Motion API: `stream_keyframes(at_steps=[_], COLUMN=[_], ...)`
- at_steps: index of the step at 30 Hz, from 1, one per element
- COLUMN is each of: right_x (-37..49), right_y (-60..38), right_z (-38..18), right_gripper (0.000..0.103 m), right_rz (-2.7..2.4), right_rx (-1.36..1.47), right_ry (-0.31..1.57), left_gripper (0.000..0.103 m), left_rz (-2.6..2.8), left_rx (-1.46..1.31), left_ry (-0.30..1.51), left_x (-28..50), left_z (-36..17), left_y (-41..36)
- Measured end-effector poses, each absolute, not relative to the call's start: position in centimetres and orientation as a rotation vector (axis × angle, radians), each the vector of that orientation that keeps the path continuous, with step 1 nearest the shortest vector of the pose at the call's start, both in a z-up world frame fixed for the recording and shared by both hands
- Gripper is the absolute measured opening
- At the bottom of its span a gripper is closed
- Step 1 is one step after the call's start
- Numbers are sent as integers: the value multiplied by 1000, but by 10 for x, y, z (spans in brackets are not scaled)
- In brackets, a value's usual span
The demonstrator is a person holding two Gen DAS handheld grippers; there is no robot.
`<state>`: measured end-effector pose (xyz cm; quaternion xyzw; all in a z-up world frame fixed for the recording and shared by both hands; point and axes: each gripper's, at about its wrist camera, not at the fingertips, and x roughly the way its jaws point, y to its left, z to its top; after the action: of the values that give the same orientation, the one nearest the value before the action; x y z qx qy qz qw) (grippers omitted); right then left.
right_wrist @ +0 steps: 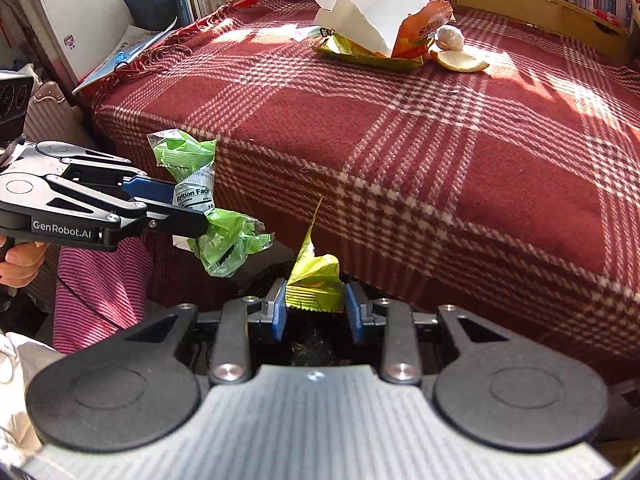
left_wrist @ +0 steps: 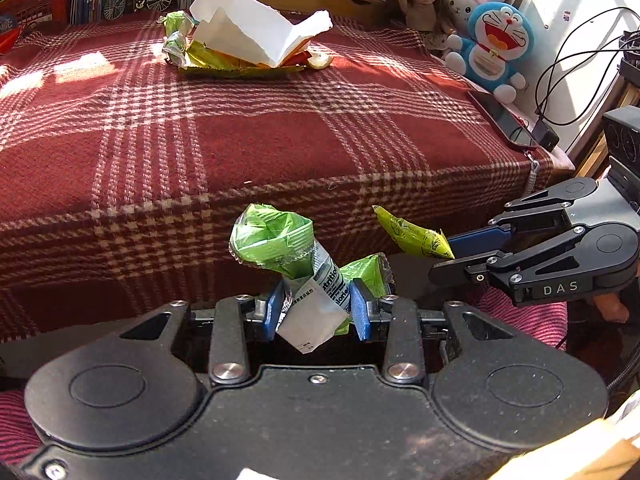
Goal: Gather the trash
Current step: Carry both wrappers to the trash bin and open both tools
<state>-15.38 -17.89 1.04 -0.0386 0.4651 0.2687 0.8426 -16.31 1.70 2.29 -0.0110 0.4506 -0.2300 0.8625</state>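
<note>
A: So, progress check. We have two pieces in hand and a pile left on the surface [left_wrist: 280, 148], the one under the red plaid blanket.

B: Agreed. The left hand-held gripper [left_wrist: 316, 312] is clamped on a crumpled green wrapper [left_wrist: 276, 240], the one with the nutrition label; the blue pads [left_wrist: 362, 314] pinch it at the twisted middle, and both ends stick out.

A: And the right hand-held gripper [right_wrist: 316, 312] grasps a yellow-green wrapper scrap [right_wrist: 314, 276] by its crimped edge, with the torn tip pointing up. Narrow opening on both, closed on the trash, not released.

B: Both are off the front edge of the surface, pointing downward. We see something dark under the right hand-held gripper, maybe a bin or bag, but we cannot tell.

A: So nothing we see is dropped yet. What is left?

B: The far pile: white torn paper box [left_wrist: 256, 24], an orange snack bag [right_wrist: 420, 32] under it, another green wrapper [left_wrist: 176, 36] on its left side, a flat green-yellow bag [right_wrist: 372, 58] at the bottom, plus a peel piece [right_wrist: 460, 62] and a small pale lump [right_wrist: 450, 38] just beside it.

A: We judge it partway; most of the trash is not yet collected.

B: Toys, phone and books are not trash, we skip them.
</note>
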Motion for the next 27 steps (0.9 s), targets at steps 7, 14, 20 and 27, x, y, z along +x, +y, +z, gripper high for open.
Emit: stream_keyframes(at_steps=[7,14,20,27], right_x=[-156,-146,-145,-146], right_y=[-174,-171,-174,-176], right_z=[-2,-30,-30,-29], right_gripper=[41,41,43,54], right_rz=[577,565,563,558], right_rx=[-81,-65,-52,-43], right_ry=[1035,1112,1102,1097], left_gripper=[34,34,56,61], left_rz=[-494,-456,-445,-430], left_rx=[1,34,48,61], left_ry=[1099,1227,1223,1196], left_x=[-158,-146,-146,-146], left_z=[-15,-59,-63,-54], left_y=[6,-11,-16,-15])
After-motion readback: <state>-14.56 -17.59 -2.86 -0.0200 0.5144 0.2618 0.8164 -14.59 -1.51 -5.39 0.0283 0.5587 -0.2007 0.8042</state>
